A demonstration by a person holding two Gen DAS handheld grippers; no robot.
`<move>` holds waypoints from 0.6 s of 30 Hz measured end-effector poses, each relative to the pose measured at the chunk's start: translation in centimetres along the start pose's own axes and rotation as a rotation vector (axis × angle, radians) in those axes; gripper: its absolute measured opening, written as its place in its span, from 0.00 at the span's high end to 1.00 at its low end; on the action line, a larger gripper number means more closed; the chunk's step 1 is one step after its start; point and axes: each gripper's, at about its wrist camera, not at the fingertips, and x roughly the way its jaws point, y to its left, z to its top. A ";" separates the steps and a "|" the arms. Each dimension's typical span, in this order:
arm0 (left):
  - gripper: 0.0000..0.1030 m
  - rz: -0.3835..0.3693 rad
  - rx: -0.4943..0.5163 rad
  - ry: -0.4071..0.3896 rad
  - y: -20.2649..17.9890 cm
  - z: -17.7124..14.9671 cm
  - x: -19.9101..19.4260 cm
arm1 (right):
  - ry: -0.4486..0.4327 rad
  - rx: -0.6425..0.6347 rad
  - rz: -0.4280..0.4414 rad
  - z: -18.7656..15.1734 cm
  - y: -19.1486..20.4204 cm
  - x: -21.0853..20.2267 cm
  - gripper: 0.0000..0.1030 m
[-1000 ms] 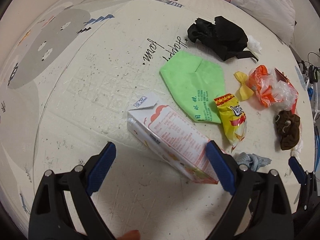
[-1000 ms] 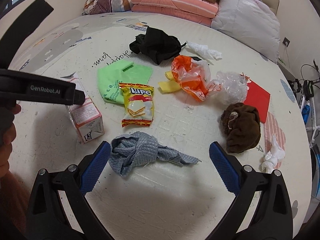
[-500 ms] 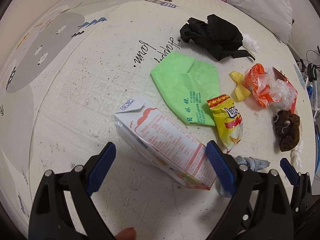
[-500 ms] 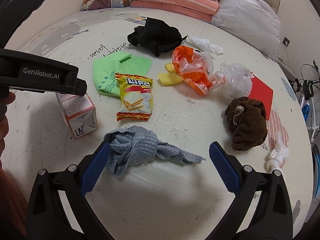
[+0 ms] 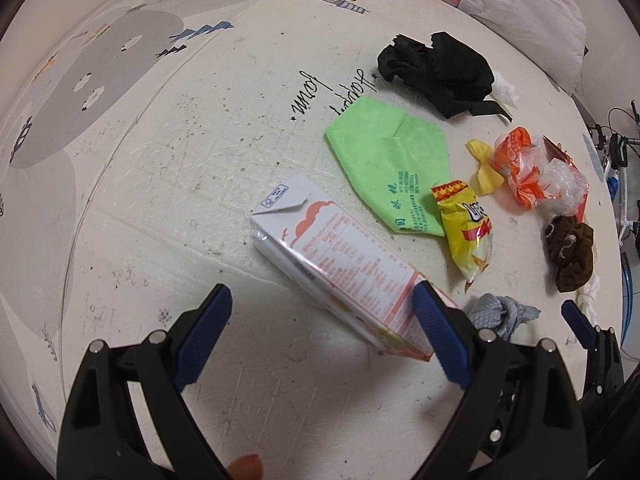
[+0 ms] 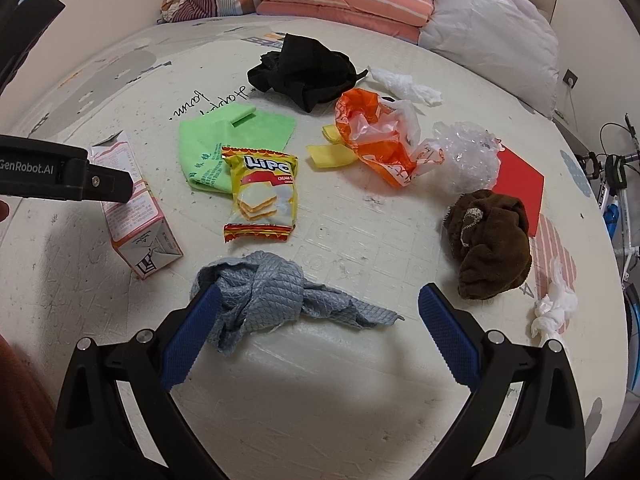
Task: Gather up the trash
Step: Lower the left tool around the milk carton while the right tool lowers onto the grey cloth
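Now our left gripper (image 5: pixel 320 332) sits wide open with the carton (image 5: pixel 340 268) lying between its fingers, the right finger (image 5: pixel 438 336) at the carton's base end. Compared with a second ago the carton reads about the same in the left view, so the approach has slowed; no closure yet. Our right gripper (image 6: pixel 316 336) has dropped closer to the grey cloth (image 6: pixel 272 296): its left finger (image 6: pixel 188 340) now overlaps the bunched end, where a second ago the cloth lay clear ahead of it. Jaws there also spread wide, holding nothing.

Judgement: both hands are lined up for a first pick, carton left, cloth right. Nothing collected so far.

Trash spread on the mat (image 6: pixel 320 400): snack packet (image 6: pixel 262 196), green bag (image 6: pixel 224 136), orange bag (image 6: pixel 376 140), clear film (image 6: pixel 468 156), tissue (image 6: pixel 554 308).

Containers: no bin or bag for collecting shows in either view. The carton's top flap is up; contents not visible. The snack packet looks sealed and flat.
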 end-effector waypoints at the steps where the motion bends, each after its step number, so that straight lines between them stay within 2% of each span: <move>1: 0.11 -0.004 -0.008 0.002 0.1 0.0 0.0 | -0.001 0.001 0.001 0.0 0.0 0.0 0.07; 7: 0.11 0.024 0.004 0.000 -1.1 0.5 0.2 | -0.004 -0.003 0.002 0.0 0.3 0.0 0.07; 11: 0.11 0.000 -0.012 0.038 -2.1 0.9 1.1 | -0.011 -0.012 -0.003 0.0 0.5 -0.1 0.07; 15: 0.11 0.014 0.009 0.022 -2.8 0.9 1.3 | -0.006 -0.014 -0.003 0.0 0.6 0.0 0.07; 18: 0.11 -0.005 -0.018 0.031 -2.3 0.8 1.2 | -0.005 -0.014 -0.003 -0.1 0.6 0.1 0.07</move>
